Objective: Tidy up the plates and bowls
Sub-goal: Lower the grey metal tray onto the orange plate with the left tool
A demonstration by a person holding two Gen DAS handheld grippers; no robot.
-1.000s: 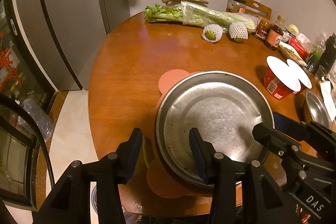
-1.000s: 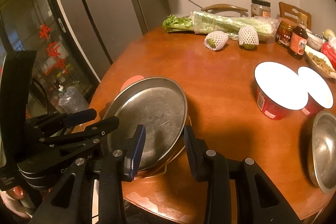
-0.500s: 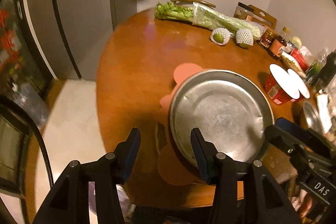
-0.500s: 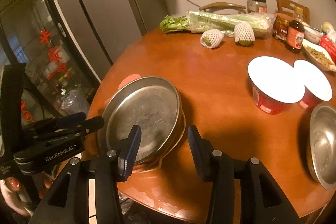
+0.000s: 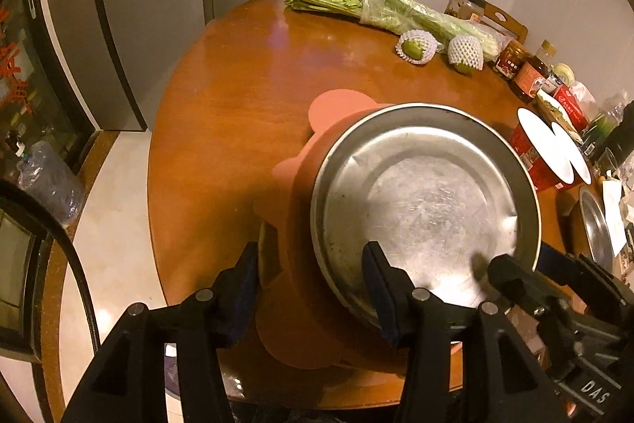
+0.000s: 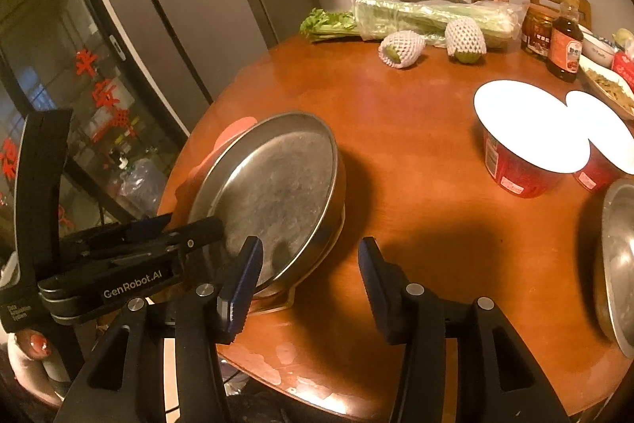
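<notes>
— So, where does the steel plate [image 5: 426, 203] sit, and which way does it face?

— At the near left edge of the round wooden table [image 6: 416, 129], on top of a stack: a salmon-pink plate with rounded ear-like lobes [image 5: 340, 108] under it, and a paler rim poking out at the near side. It is round, so no long axis. Its hollow faces up, tipped a little, the left rim higher than the right in the right wrist view.

— Materials?

— Dull scratched metal with a raised rim and a flat worn centre. The pink piece looks matte and smooth, the table glossy varnished wood. Another steel dish [image 6: 618, 264] lies at the right edge, well apart.

— And the grippers?

— The left gripper [image 5: 309, 284] straddles the stack's near left rim, one finger outside the pink plate, the other over the steel plate. Its jaws have just been widening, and I see no pad pressing. The right gripper [image 6: 307, 270] has been widening too; its left finger is beside the stack's near right rim, the other over bare wood, gripping nothing.

— Any change from a second ago?

— The plate was tilted steeply then; it lies flatter now.
</notes>
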